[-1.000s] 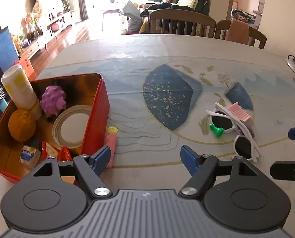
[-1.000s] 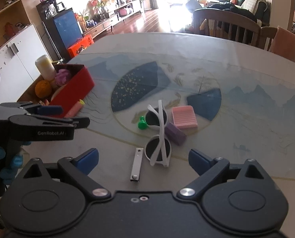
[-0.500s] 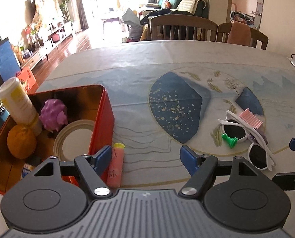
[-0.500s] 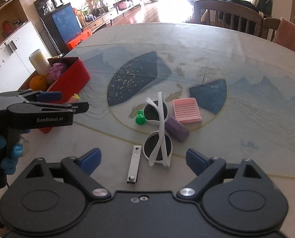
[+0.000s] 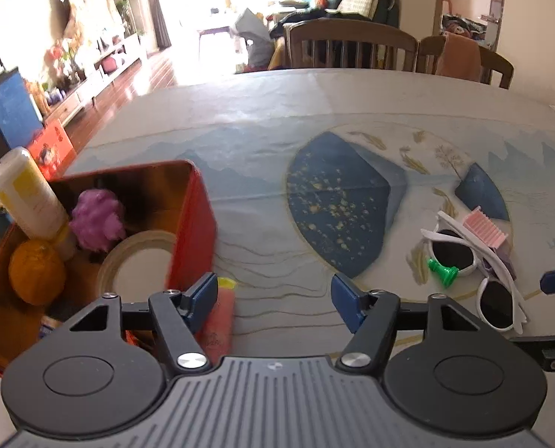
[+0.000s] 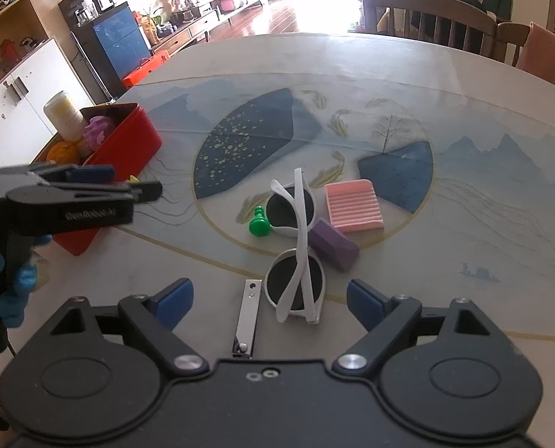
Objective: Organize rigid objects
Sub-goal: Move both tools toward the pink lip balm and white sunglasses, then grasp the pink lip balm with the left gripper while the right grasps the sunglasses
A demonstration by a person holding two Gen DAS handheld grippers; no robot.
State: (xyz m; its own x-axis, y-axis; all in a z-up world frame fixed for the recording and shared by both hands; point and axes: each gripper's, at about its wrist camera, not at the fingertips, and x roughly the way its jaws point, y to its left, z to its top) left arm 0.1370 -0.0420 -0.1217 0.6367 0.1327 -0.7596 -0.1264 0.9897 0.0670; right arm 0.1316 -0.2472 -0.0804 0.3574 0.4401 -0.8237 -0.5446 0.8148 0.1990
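My left gripper (image 5: 273, 302) hovers by the red tin's (image 5: 193, 224) near right wall, its jaws closing. A pink tube (image 5: 219, 317) lies on the table just inside the left pad; the right pad is well clear of it. My right gripper (image 6: 270, 302) points down at white sunglasses (image 6: 296, 261) and a metal nail clipper (image 6: 247, 317), jaws closing, both things lying in the gap untouched. A green pawn (image 6: 258, 222), a purple block (image 6: 333, 246) and a pink ridged block (image 6: 354, 205) crowd around the glasses.
The tin holds a white and yellow bottle (image 5: 27, 201), an orange (image 5: 34, 272), a purple toy (image 5: 98, 220) and a tape roll (image 5: 135, 261). Wooden chairs (image 5: 352, 44) stand at the table's far edge. A blue-gloved hand (image 6: 12, 283) holds the left gripper.
The left gripper has edged toward the tin and the pink tube, and its jaws have narrowed. The right gripper has sunk closer to the sunglasses and clipper, jaws slightly narrower.
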